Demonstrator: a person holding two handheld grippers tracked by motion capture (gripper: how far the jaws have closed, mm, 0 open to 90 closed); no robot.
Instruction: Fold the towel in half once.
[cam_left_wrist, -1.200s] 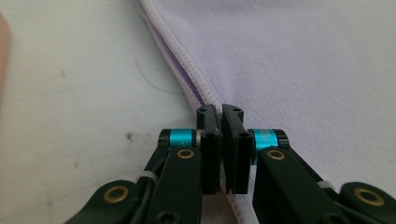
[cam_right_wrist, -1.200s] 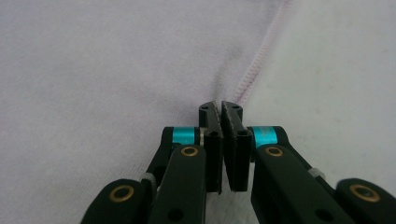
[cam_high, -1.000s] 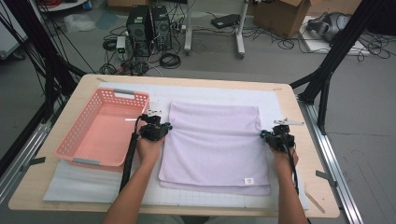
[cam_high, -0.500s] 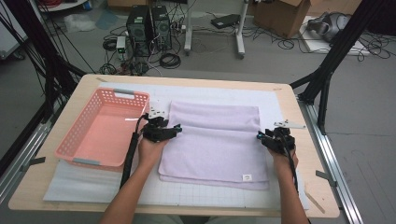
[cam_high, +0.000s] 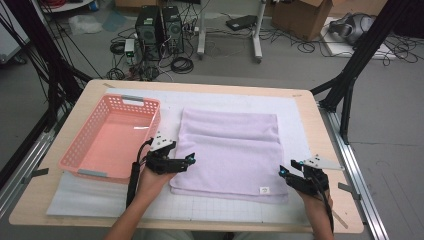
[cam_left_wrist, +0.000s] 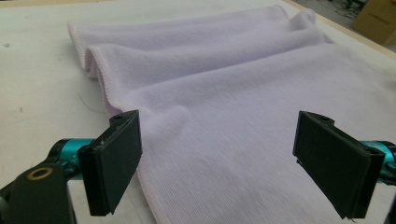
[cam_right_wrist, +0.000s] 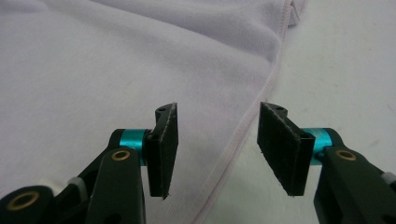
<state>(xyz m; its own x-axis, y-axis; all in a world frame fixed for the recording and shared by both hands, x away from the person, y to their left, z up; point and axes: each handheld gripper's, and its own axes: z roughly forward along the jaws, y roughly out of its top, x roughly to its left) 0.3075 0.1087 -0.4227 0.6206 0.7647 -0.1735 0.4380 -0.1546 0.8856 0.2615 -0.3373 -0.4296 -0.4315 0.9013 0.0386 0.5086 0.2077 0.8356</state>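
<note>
A lilac towel (cam_high: 227, 150) lies folded on the white mat (cam_high: 90, 195), with a crease across its far part. My left gripper (cam_high: 189, 160) is at the towel's left edge. In the left gripper view the left gripper (cam_left_wrist: 219, 163) stands wide open, the towel (cam_left_wrist: 243, 102) lying under the gap untouched by the pads. My right gripper (cam_high: 284, 173) is at the towel's right edge near its front corner. In the right gripper view the right gripper (cam_right_wrist: 217, 144) is open and the towel's hem (cam_right_wrist: 247, 126) runs between the pads. Both pairs of jaws have just been opening.
A pink plastic basket (cam_high: 80, 150) stands left of the towel, close to my left hand, with a small white scrap inside. A small label (cam_high: 264, 189) marks the towel's near edge. Black frame posts flank the table; computers and cables lie on the floor beyond.
Both grippers were shut on the towel's side edges farther back. They have moved toward the person, let go of the cloth and opened.
</note>
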